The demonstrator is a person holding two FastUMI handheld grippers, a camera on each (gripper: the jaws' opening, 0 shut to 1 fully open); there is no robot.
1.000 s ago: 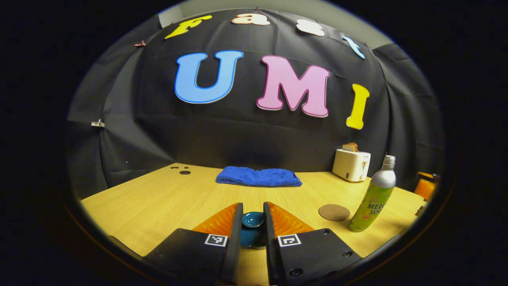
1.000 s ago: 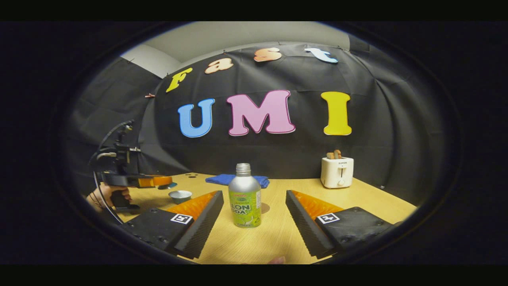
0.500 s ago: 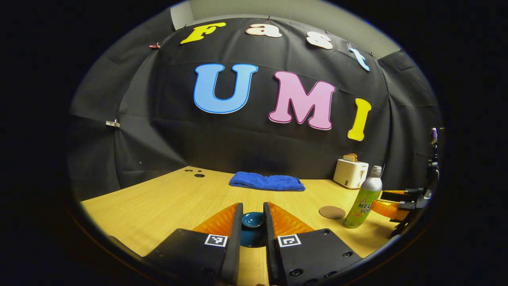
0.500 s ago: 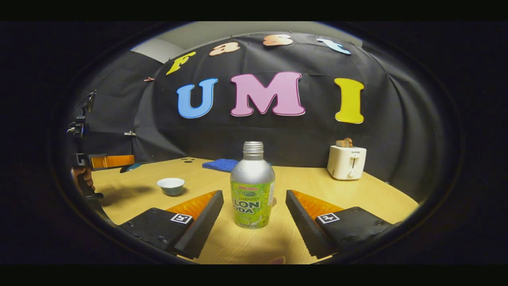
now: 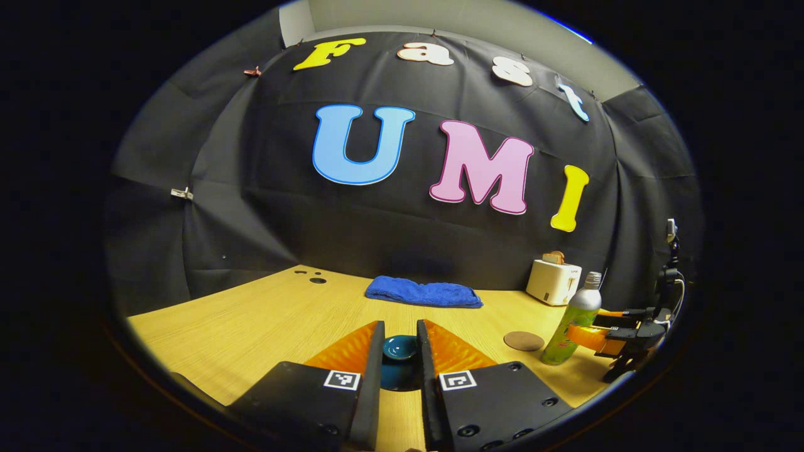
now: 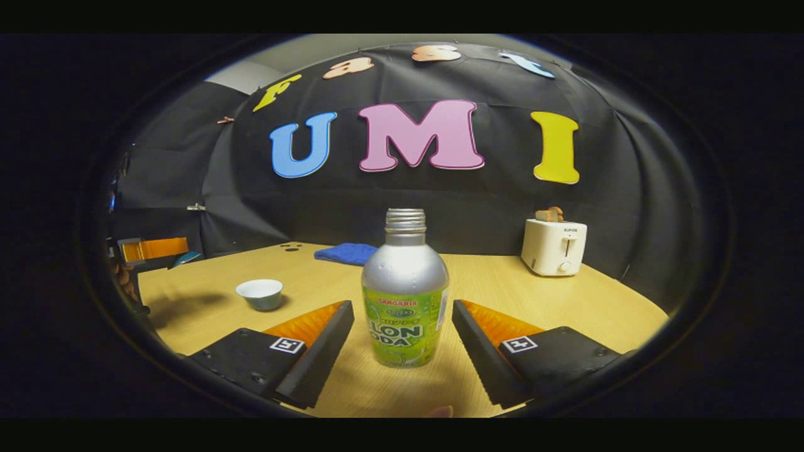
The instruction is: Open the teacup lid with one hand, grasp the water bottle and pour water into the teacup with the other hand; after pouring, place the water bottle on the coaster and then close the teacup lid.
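the left gripper (image 5: 400, 342) is closed narrow on the dark blue teacup lid (image 5: 400, 347), both fingers pressing its sides, held above the wooden table (image 5: 251, 320) near its front edge. in the right gripper view that gripper (image 6: 182, 254) sits at the table's left edge with the lid's tip (image 6: 186, 256) showing; the hand behind it is too dark to judge.

the right gripper (image 6: 402, 342) stands wide, its fingers (image 6: 314, 358) on either side of the water bottle (image 6: 405, 295) and apart from it. the bottle is upright near the front edge, cap off. the left gripper view shows the same gripper (image 5: 600, 333) at the bottle (image 5: 573, 320) by the right edge, with the round coaster (image 5: 524, 341) just beside the bottle.

the open teacup (image 6: 259, 293) sits uncovered toward the left, with bare wood around it. a folded blue towel (image 5: 424, 292) lies along the back edge; a white toaster (image 6: 554, 246) occupies the back right corner.
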